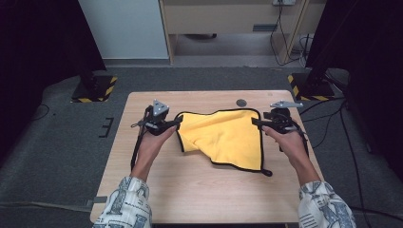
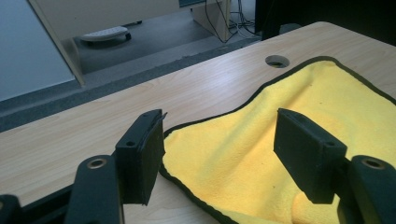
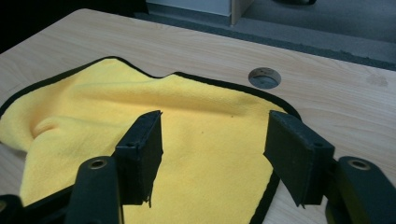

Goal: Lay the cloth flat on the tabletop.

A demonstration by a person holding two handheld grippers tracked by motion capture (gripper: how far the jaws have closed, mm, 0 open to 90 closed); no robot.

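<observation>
Near edge of the desk [image 1: 190, 199]: bare wood, both forearms coming in over it. The left gripper [image 1: 177, 122] sits at the left far corner of the cloth [image 1: 223, 137], the right gripper [image 1: 256, 122] at its right far corner, so each hand is equally close to its own corner.

Key relation: the cloth lies between the two grippers, its far hem running left to right across the desk. In the left gripper view the black hem passes between the jaws, which stand wide apart. In the right gripper view the jaws are also wide, straddling the right hem. Neither pinches fabric yet; I judge both are placed to close on the corners.

The cloth is yellow with black piping, rumpled rather than flat, its near right corner trailing toward the near edge. Beyond it, a round cable hole [image 1: 241, 102] near the far edge.
</observation>
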